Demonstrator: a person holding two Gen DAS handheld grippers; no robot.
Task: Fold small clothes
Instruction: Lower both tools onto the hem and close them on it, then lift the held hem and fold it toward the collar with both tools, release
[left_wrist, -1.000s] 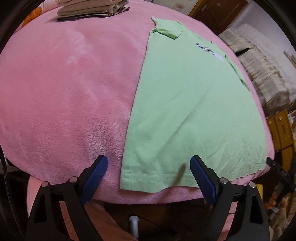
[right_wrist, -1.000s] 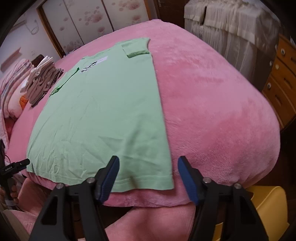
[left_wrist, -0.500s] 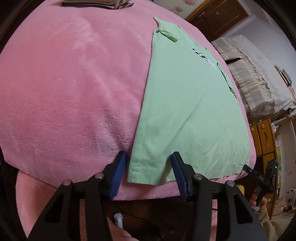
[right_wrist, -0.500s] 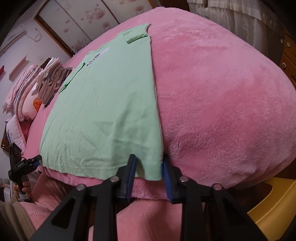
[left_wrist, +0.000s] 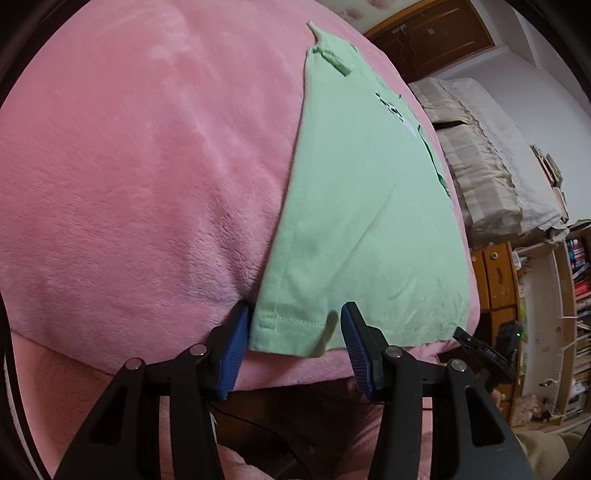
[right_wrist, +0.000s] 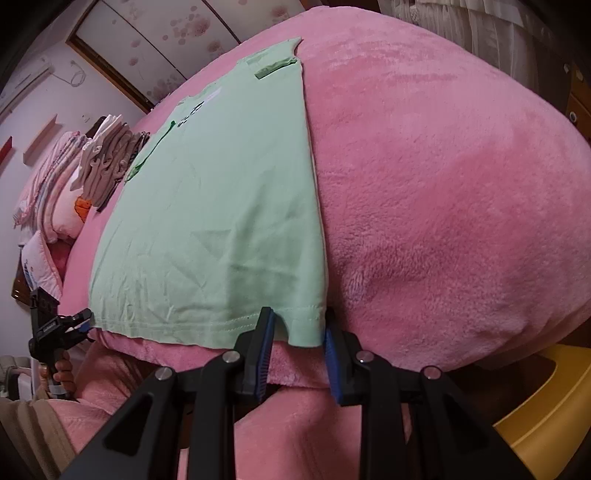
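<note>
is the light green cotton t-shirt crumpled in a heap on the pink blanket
No, the light green cotton t-shirt lies spread flat on the pink fleece blanket.

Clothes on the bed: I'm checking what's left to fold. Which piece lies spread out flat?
The light green T-shirt, spread open on the pink blanket; the beige-grey pieces beside it sit folded in a stack.

To the left of the green shirt (left_wrist: 362, 206), a broad stretch of bare pink blanket (left_wrist: 147, 166) is left open. To its right, the blanket (right_wrist: 443, 184) is likewise unoccupied as far as its rounded edge. The far left part is taken up by a stack of folded clothes (right_wrist: 110, 158) and pillows (right_wrist: 48, 184). Below the right edge, room is blocked by a yellow stool (right_wrist: 546, 406).
</note>
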